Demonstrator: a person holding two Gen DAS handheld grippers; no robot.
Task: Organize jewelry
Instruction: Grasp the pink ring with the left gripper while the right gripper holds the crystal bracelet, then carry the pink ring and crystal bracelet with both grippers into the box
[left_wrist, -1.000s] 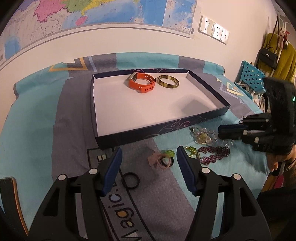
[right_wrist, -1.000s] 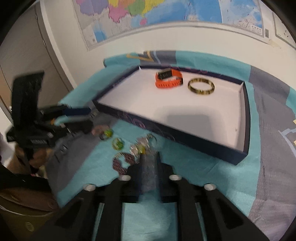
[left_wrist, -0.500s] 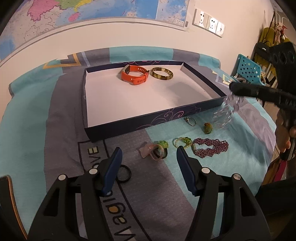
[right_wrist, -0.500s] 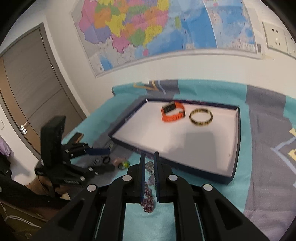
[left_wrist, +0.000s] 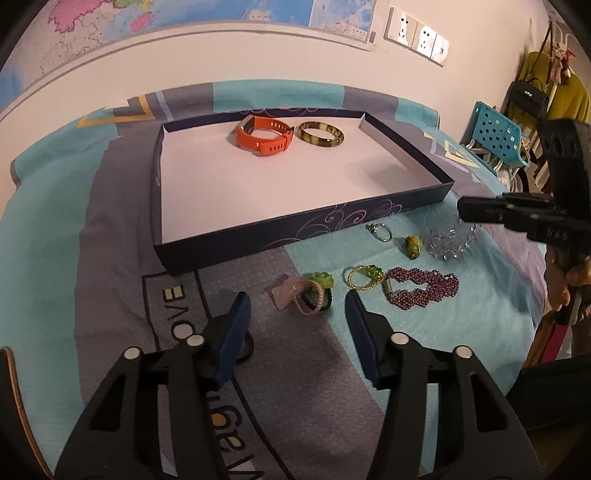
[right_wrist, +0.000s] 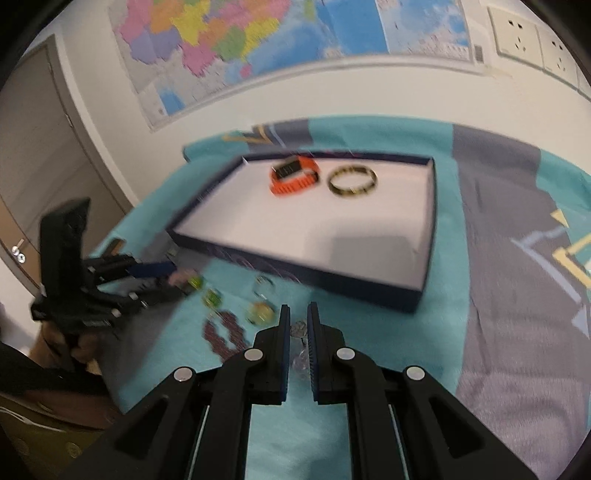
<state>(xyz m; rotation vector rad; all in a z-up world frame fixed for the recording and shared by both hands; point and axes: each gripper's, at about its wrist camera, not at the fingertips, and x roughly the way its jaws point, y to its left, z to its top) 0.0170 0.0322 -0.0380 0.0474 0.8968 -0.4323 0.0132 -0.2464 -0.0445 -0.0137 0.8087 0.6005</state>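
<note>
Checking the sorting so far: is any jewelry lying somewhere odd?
Only the orange band and bangle lie in the tray. The purple bracelet, rings and a black ring sit loose on the cloth.

Black ring (left_wrist: 246, 347) half hidden behind the left gripper's finger (left_wrist: 232, 339); right wrist view motion-blurred, loose rings (right_wrist: 212, 297) indistinct.

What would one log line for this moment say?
right gripper: shut on clear bead bracelet | left gripper: closing, nothing between | tray: two bracelets
</note>
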